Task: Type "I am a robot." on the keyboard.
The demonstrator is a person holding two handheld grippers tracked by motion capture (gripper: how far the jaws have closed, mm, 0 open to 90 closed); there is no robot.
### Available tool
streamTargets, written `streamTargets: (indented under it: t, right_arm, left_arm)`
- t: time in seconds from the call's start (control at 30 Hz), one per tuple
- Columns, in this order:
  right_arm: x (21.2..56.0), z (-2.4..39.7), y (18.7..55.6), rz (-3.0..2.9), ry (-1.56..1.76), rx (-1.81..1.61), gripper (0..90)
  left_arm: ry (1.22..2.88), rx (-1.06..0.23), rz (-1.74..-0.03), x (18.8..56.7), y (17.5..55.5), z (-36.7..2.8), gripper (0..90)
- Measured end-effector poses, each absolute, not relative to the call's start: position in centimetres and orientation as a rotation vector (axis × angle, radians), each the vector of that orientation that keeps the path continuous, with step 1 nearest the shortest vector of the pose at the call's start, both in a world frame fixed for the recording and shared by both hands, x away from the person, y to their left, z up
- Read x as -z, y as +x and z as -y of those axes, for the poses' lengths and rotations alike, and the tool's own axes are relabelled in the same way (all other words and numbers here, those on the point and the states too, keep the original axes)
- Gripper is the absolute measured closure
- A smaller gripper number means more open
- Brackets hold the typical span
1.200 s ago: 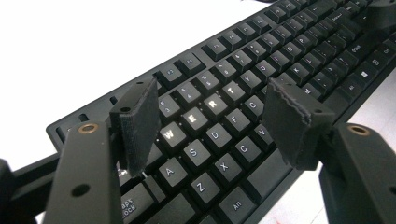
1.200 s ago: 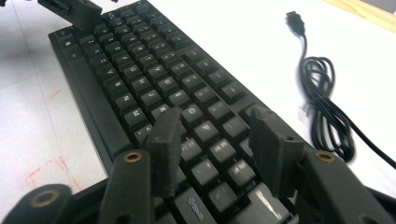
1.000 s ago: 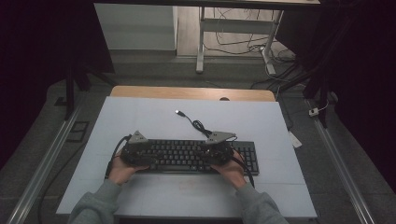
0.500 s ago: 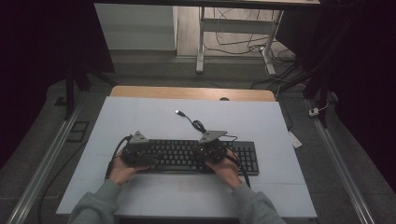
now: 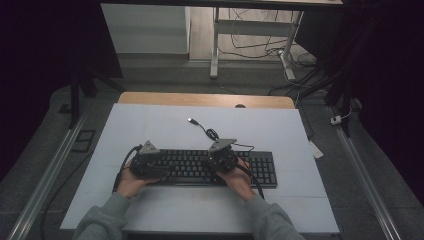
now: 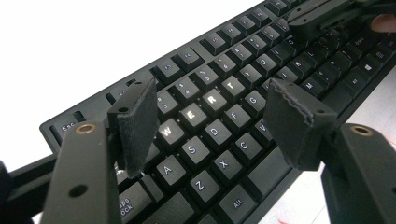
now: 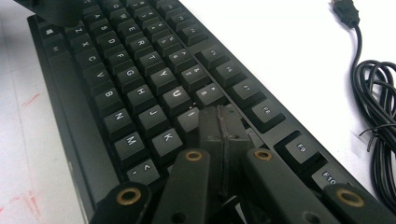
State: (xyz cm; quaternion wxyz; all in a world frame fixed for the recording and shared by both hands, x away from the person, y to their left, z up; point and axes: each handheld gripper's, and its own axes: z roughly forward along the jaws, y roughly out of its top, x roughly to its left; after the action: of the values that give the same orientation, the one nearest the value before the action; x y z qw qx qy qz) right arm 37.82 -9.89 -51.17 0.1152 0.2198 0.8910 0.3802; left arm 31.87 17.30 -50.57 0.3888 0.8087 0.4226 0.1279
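High view: a black keyboard (image 5: 200, 168) lies across the near middle of the white counter (image 5: 150, 125), its coiled cable (image 7: 376, 107) just behind it. The left claw (image 6: 210, 119) hangs over the W-E-R-T keys with jaws spread wide, gripping nothing. The right claw (image 7: 223, 128) has just closed, pads pressed together and empty, tips down among the keys near I and K.

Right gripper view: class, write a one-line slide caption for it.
Shut hand-held gripper poised over a black keyboard, its coiled cable lying on the white table.
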Motion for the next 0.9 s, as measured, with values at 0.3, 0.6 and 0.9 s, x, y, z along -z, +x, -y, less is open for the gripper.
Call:
streamTargets:
  t: [0.3,0.6,0.9]
  right_arm:
    - [51.3,9.7,38.0,-2.609,0.646,-1.129,89.5]
    - [51.4,9.5,37.8,-2.608,0.624,-1.095,89.7]
    - [50.3,10.6,37.2,-2.561,0.632,-1.185,89.6]
  left_arm:
    - [2.058,-0.326,-1.074,50.6,31.9,-17.3,35.0]
    - [2.055,-0.331,-1.079,50.6,31.9,-17.4,35.0]
    - [2.023,-0.357,-1.094,50.4,31.8,-17.9,35.1]
